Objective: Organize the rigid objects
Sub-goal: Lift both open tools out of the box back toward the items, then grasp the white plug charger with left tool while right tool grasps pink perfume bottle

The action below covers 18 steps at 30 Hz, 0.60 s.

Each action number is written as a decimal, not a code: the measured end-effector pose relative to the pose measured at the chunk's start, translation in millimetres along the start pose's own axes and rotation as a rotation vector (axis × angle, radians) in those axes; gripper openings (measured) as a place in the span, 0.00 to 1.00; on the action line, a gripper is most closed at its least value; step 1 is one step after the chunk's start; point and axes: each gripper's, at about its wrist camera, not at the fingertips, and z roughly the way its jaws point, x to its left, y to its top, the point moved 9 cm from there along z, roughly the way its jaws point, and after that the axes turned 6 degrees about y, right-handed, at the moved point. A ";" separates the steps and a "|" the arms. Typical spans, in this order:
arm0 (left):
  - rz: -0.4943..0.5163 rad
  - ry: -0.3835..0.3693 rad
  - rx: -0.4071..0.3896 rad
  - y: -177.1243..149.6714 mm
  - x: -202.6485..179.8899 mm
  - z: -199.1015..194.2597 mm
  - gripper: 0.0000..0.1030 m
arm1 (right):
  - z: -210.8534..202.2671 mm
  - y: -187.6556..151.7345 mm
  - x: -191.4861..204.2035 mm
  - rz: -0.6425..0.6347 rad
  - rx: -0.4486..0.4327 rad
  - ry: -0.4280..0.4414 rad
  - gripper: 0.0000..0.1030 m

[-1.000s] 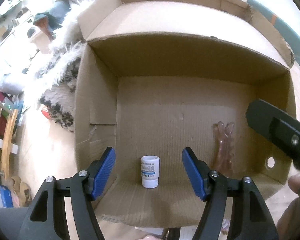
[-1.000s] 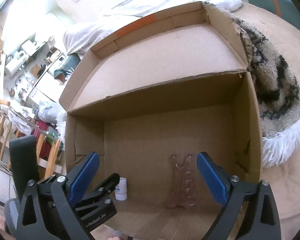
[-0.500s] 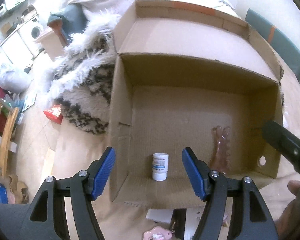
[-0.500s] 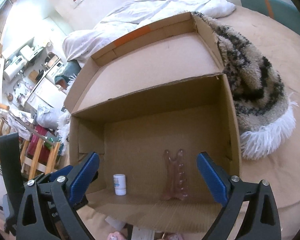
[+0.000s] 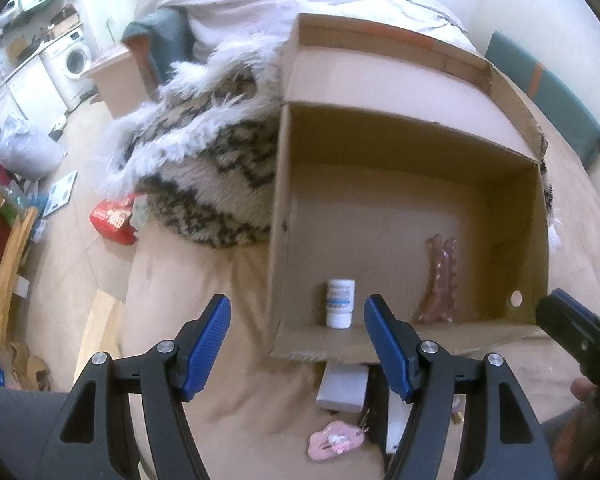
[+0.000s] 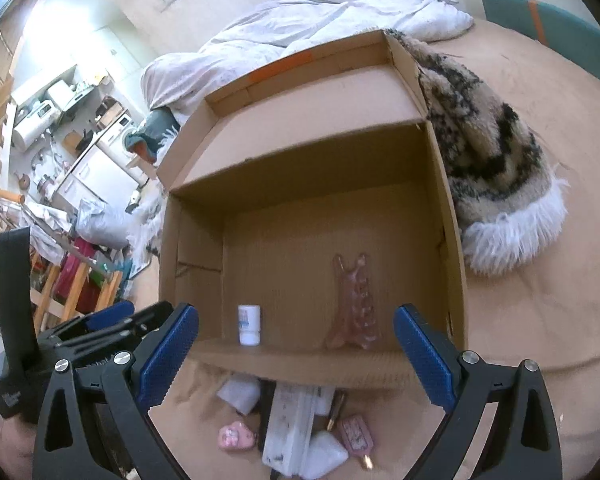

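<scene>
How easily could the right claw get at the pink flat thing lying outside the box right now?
Probably yes. The right claw is open and empty, above the loose pile in front of the cardboard box. The pink flat thing lies at the pile's left edge with nothing on top, though a white item sits close beside it.

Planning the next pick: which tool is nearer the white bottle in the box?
Left. The left tool hangs just before the white bottle; the right tool sits farther right.

shaggy patterned rug, white duvet — washing machine
</scene>
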 end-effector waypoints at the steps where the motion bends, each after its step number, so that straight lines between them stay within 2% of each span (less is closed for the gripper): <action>1: -0.007 -0.001 0.003 -3.1 4.0 0.4 0.65 | -0.8 -2.8 -1.0 0.004 0.005 -0.001 1.00; 9: -0.045 -0.004 0.057 -31.6 28.4 17.9 0.65 | -4.6 -30.1 -10.8 0.054 0.053 -0.029 1.00; 15: -0.003 -0.073 0.182 -70.5 12.7 53.7 0.64 | 10.0 -53.9 -31.6 0.151 0.131 -0.069 1.00; 18: 0.033 -0.150 0.253 -79.9 -12.7 66.0 0.64 | 19.1 -58.5 -37.9 0.169 0.155 -0.088 1.00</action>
